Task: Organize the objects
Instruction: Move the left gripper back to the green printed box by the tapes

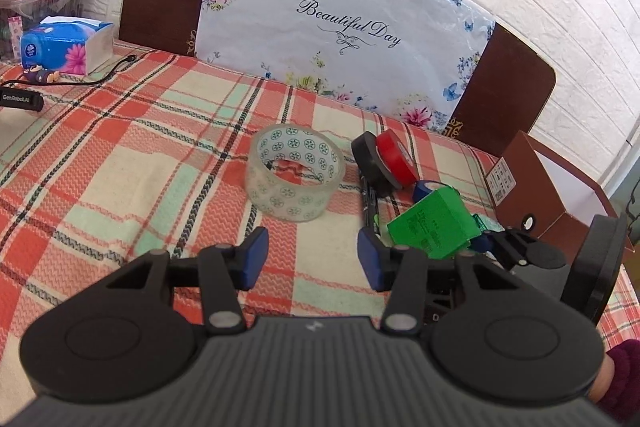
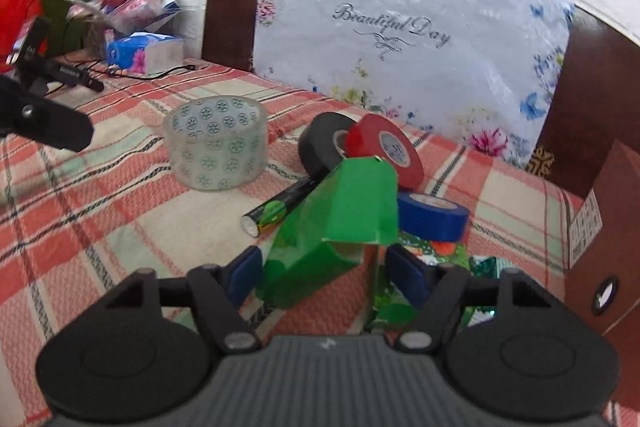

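Your left gripper (image 1: 312,259) hung above the checked tablecloth (image 1: 120,155) with its jaws apart and nothing between the blue pads; it was released, aimed down toward the clear patterned tape roll (image 1: 295,174), which stood just ahead of it and apart from the pads.

Your right gripper (image 2: 326,277) straddled the green box (image 2: 340,219). From the right wrist view the left pad appeared to lie against the box's side, while a gap showed beside the right pad. I could not tell whether the box was gripped or merely bracketed.

The green box lay near the right end of the table, tilted, its open flapped end raised toward the far wall and its long axis running from your gripper up and away. It leaned on the clutter behind it: the black tape roll (image 2: 322,143) and the red tape roll (image 2: 384,151) stood on edge, leaning together, the blue tape roll (image 2: 434,217) lay flat just beside the box, and a dark tube (image 2: 280,205) ran diagonally beneath the box's left edge.

The brown carton (image 1: 548,187) stood open at the table's right end, close to the pile. In my judgement it was set there as the receptacle, and the box was approached lengthwise so that it could go in end first.
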A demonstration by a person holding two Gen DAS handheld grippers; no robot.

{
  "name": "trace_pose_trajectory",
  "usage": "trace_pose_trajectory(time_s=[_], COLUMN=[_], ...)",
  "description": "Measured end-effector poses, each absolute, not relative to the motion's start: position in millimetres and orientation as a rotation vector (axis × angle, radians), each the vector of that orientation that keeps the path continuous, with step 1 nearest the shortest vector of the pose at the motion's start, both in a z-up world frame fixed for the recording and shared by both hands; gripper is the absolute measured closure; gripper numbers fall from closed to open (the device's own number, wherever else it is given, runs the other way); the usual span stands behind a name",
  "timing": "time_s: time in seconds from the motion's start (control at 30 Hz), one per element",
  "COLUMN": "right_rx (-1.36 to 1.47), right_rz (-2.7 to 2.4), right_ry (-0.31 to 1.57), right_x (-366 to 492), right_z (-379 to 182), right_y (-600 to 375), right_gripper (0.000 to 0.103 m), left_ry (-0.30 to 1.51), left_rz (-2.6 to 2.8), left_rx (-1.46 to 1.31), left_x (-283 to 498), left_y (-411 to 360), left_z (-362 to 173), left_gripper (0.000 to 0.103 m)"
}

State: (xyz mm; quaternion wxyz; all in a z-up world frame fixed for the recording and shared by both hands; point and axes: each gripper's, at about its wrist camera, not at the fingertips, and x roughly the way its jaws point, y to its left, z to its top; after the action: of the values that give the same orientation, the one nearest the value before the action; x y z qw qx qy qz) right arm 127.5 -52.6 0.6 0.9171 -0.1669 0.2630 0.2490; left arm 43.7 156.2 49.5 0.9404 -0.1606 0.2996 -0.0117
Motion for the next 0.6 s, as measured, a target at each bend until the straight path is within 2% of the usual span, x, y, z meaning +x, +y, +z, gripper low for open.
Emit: trace_pose_trajectory(time_s=[0.13, 0.23, 0.27, 0.3, 0.37, 0.43, 0.47, 0.5, 0.57, 0.6], right_rx=[-0.397, -0.353, -0.342, -0.328, -0.304, -0.322, -0.347, -0.369, -0.372, -0.368], right_rz=[0.487, 0.443, 0.420, 0.398, 0.386, 0.397, 0.394, 0.392, 0.393, 0.395], right_ry=[0.519, 0.533, 0.541, 0.554, 0.574, 0.559, 0.536, 0.521, 0.512, 0.516], right_x=[126, 137, 139, 142, 148, 146, 142, 139, 134, 132], right_z=[-3, -2, -3, -4, -5, -5, -4, -3, -1, 1], right_y=[-49, -58, -61, -63, -66, -64, -62, -61, -65, -69], right_gripper=[0.033, 0.017, 0.007, 0.003, 0.004, 0.021, 0.044, 0.061, 0.079, 0.081], left_ry=[0.621, 0.628, 0.632, 0.636, 0.645, 0.651, 0.652, 0.653, 0.659, 0.664], left_rz=[-0.040, -0.050, -0.052, -0.054, -0.058, -0.064, -0.066, -0.069, -0.083, -0.093], left_rx=[-0.321, -0.315, -0.316, -0.317, -0.324, -0.327, -0.324, -0.320, -0.317, -0.317], left_x=[47, 47, 47, 49, 51, 51, 51, 51, 50, 49], left_y=[151, 148, 148, 148, 146, 143, 141, 138, 131, 127], left_z=[47, 45, 44, 43, 42, 41, 41, 41, 42, 43], left_gripper=[0.052, 0.051, 0.051, 0.051, 0.051, 0.051, 0.051, 0.051, 0.051, 0.051])
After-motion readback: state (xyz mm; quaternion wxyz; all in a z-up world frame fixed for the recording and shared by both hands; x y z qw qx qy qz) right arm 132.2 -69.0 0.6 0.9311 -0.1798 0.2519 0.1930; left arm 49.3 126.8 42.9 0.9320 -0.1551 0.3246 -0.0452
